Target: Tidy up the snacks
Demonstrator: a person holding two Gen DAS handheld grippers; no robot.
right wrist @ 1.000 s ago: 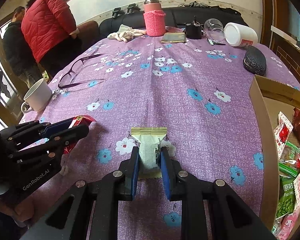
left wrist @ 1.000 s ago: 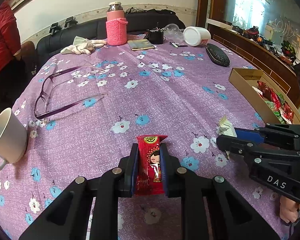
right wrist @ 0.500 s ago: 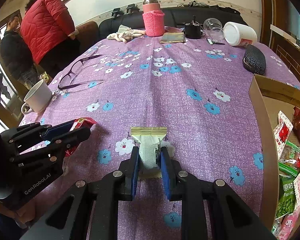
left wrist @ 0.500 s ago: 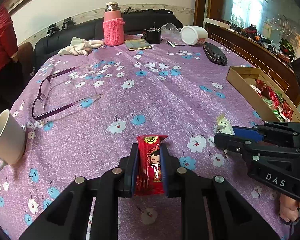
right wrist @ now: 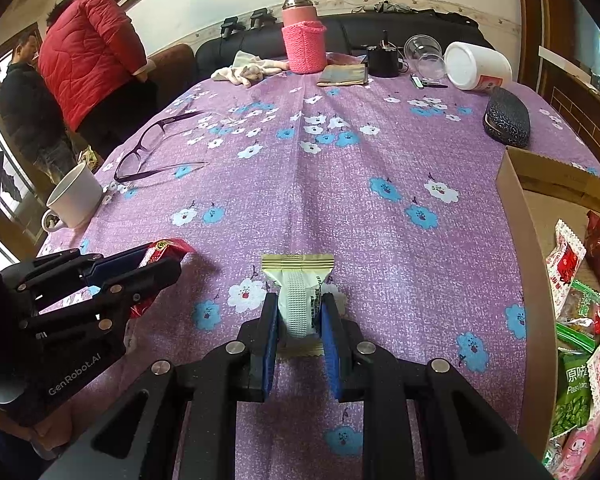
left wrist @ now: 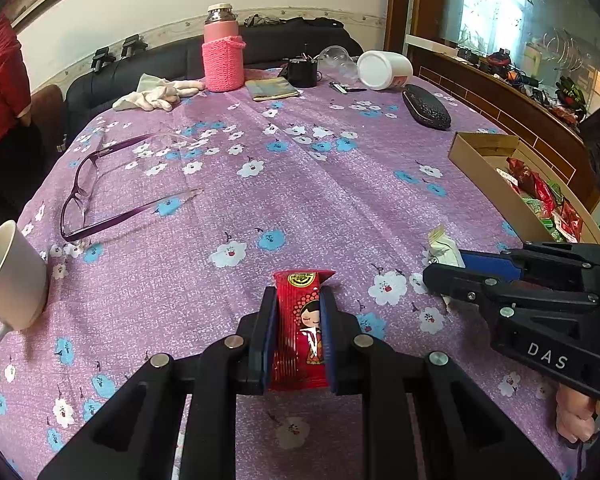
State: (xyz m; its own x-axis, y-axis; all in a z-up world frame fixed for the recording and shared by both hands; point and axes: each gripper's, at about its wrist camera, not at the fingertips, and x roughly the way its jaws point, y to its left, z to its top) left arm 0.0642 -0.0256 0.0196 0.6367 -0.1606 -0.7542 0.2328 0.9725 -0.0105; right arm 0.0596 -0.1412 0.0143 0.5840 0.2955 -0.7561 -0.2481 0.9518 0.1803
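Clamping snacks, both grippers [left wrist: 296, 334] [right wrist: 300, 330] near box rim [right wrist: 528, 264].

Open purple tablecloth [right wrist: 340, 184] stretches ahead of both grippers. Glasses [right wrist: 160, 148] and a mug [right wrist: 76, 196] crowd the left. The cardboard box [right wrist: 528, 248] wall blocks the right edge.

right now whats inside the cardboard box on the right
The cardboard box holds a loose pile of snack packets: red, green, white and one pink. They overlap, so the lower ones and most of the box floor are hidden, and the frame edge cuts off the box's right part.
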